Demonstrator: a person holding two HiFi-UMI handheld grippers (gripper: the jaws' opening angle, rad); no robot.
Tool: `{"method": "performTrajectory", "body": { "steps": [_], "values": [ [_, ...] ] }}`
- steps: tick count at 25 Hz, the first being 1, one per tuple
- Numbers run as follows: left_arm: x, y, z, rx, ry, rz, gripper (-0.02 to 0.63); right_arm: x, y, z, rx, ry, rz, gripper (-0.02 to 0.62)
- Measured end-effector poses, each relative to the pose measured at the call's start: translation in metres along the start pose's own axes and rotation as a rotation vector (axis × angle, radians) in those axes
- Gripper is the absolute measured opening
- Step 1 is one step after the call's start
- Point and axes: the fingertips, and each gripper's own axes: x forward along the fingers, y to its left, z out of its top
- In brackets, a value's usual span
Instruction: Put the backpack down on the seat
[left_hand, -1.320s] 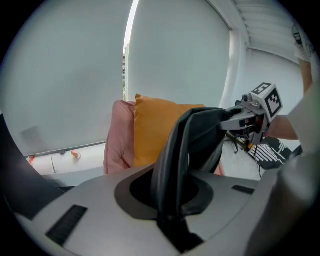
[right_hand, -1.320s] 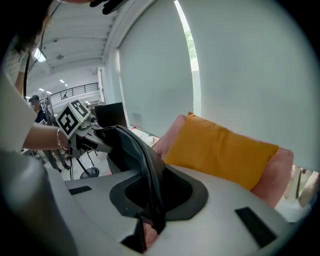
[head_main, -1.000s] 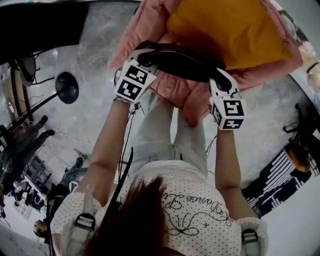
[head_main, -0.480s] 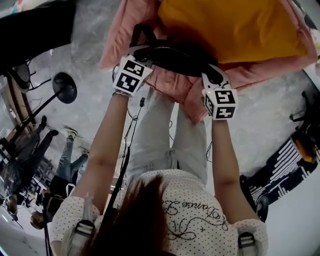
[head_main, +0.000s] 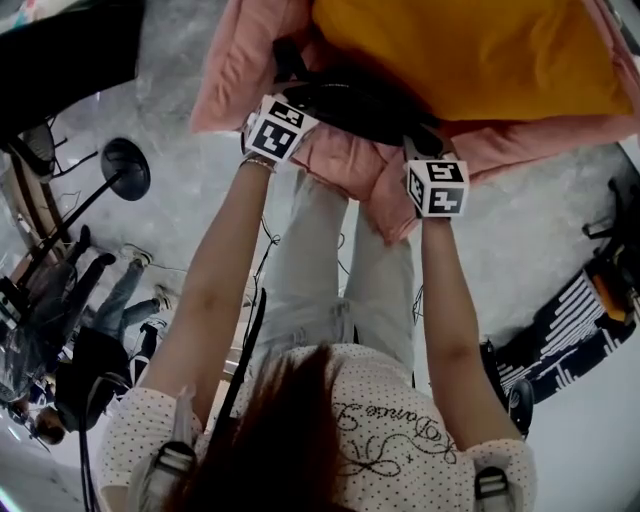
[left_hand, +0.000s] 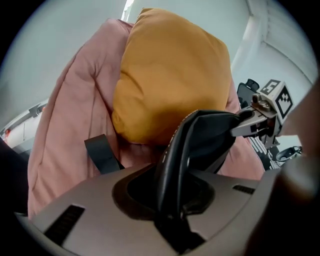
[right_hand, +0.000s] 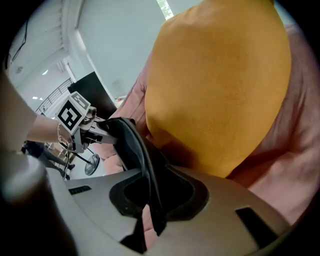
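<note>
Backpack (head_main: 350, 100), black and slumped, hangs between the two grippers at the front edge of a pink cushioned seat (head_main: 240, 70). It lies against the pink padding just below a big orange pillow (head_main: 470, 50). One of its straps (left_hand: 102, 152) trails loose over the pink cushion on the left side.

The left gripper (head_main: 285, 110) has the bag's left end. In the left gripper view a fold of the black fabric (left_hand: 195, 140) runs down between its jaws, pinched narrow where it enters them, and the jaws are opening. The right gripper (head_main: 425, 148) has the other end. In the right gripper view its jaws are clamped on a thin black edge of the bag (right_hand: 132, 145), which rises in a curve toward the opposite gripper (right_hand: 107, 131).

Both of the person's arms reach forward, with the marker cubes level with the seat's front lip. The seat stands on a grey marbled floor (head_main: 170, 220). A black round-based stand (head_main: 125, 165) is on the floor, well off to the left.
</note>
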Motion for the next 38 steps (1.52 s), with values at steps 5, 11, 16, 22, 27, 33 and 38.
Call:
{"method": "performTrajectory", "body": {
  "steps": [5,11,16,22,27,33,38],
  "values": [
    [0.008,0.019,-0.013,-0.017,-0.008,-0.015,0.074,0.021,0.009,0.002,-0.042,0.004,0.005,0.061],
    [0.015,0.022,-0.017,0.002,-0.024,0.002,0.08,0.028,0.008,-0.001,-0.038,0.003,0.0,0.064],
    [0.021,0.024,-0.016,-0.016,-0.036,0.008,0.086,0.032,0.001,0.001,-0.066,0.021,0.015,0.067],
    [0.012,0.031,-0.02,-0.013,-0.048,0.049,0.128,0.035,0.005,0.0,-0.068,0.043,0.018,0.077],
    [-0.005,0.03,-0.007,-0.044,-0.094,0.093,0.196,0.034,0.005,0.0,-0.07,0.065,0.019,0.083],
    [-0.028,0.031,-0.009,-0.056,-0.126,0.128,0.229,0.035,0.005,0.0,-0.081,0.118,0.027,0.125],
    [-0.051,0.034,-0.001,-0.082,-0.171,0.15,0.232,0.032,0.006,0.002,-0.108,0.171,0.034,0.194]
  ]
}}
